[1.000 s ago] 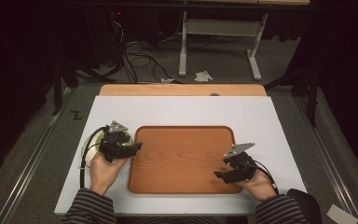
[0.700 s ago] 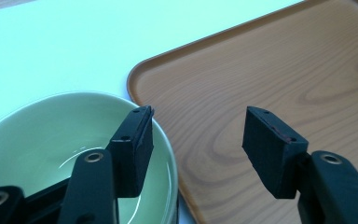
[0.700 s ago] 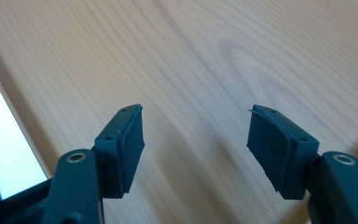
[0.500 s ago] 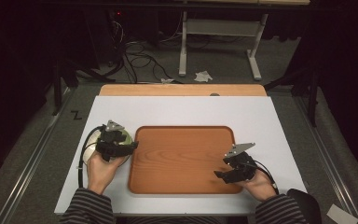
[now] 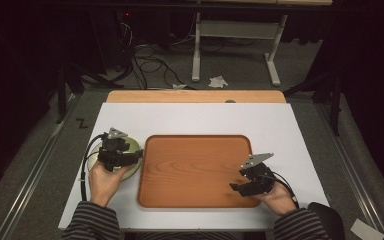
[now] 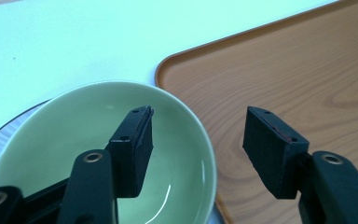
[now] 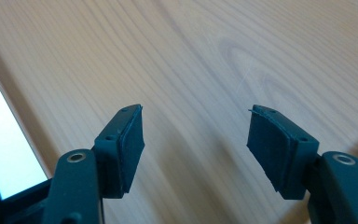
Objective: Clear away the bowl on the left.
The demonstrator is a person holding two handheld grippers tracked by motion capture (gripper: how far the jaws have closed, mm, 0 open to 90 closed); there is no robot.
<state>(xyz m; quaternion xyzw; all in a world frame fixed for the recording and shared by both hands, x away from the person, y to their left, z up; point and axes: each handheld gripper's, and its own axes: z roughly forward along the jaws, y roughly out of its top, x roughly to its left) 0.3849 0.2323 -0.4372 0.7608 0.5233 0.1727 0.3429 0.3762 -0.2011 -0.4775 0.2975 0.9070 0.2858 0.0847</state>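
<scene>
The green bowl (image 6: 98,154) sits on the white table (image 5: 190,117), just beside the left edge of the wooden tray (image 5: 195,170). The left gripper (image 6: 196,135) hangs right over the bowl. Its two black jaws are wide apart and hold nothing. One jaw is over the inside of the bowl, and the other is over the tray, so the bowl's rim is between them. In the left gripper view a thin grey edge peeks out under the bowl, but I cannot tell what it is.

The right gripper (image 7: 196,135) is over the near right corner of the tray, well apart from the bowl. Its jaws are wide apart too, with only bare wood under them.

In the high view, the bowl (image 5: 132,150) is mostly hidden under the left gripper (image 5: 119,156) and the hand that holds it. The right gripper (image 5: 247,182) is on the other side.

Farther back, a strip of light wood (image 5: 195,96) runs along the far edge of the table. On the floor left of the table is a black mark (image 5: 81,123) like a letter Z. Behind the table there are cables (image 5: 150,60), a crumpled bit of paper (image 5: 218,81) and grey metal legs (image 5: 235,40).
</scene>
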